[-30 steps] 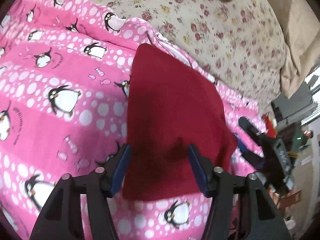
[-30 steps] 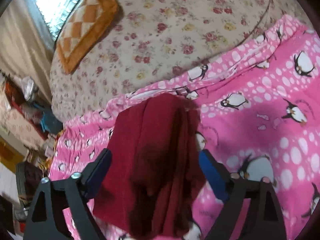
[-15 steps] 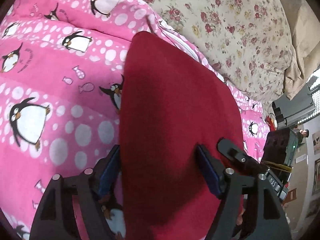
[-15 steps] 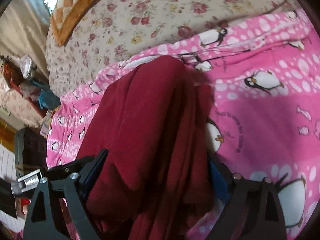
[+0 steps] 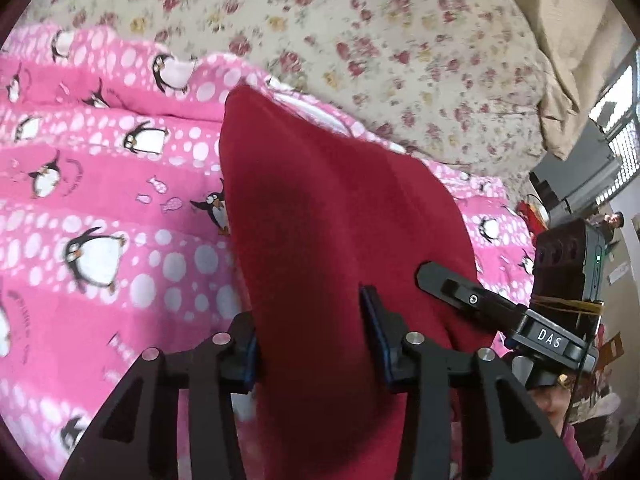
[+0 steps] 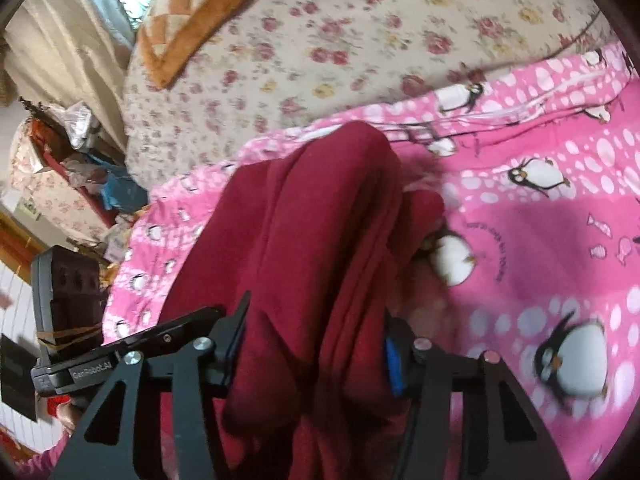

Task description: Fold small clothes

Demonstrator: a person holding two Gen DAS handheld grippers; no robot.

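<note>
A dark red garment was seen lying lengthwise on a pink penguin-print blanket, which was spread over a floral bedsheet. The garment was bunched into long folds, best seen in the right wrist view.

Left gripper: the jaws had just been closing, and the garment's near end was found between them. The blue pads were seen hard against the cloth on both sides, so it was taken as clamped, narrow gap. The near end was raised off the blanket; the far end was still resting on it.

Right gripper: the jaws had just been closing too, about half open, with a thick bundle of red folds packed between them. The blue pad on the right side was pressed into the cloth; the left pad was mostly hidden by fabric, so a full pinch could only be judged probable, given the blur.

The two grippers were held side by side at the same end of the garment; each showed in the other's view, the right one at the left camera's right edge, the left one at the right camera's left edge.

An orange checked cushion was noted at the far end of the bed, well apart from the garment. A pink sleeve was visible at the lower right of the left wrist view.
</note>
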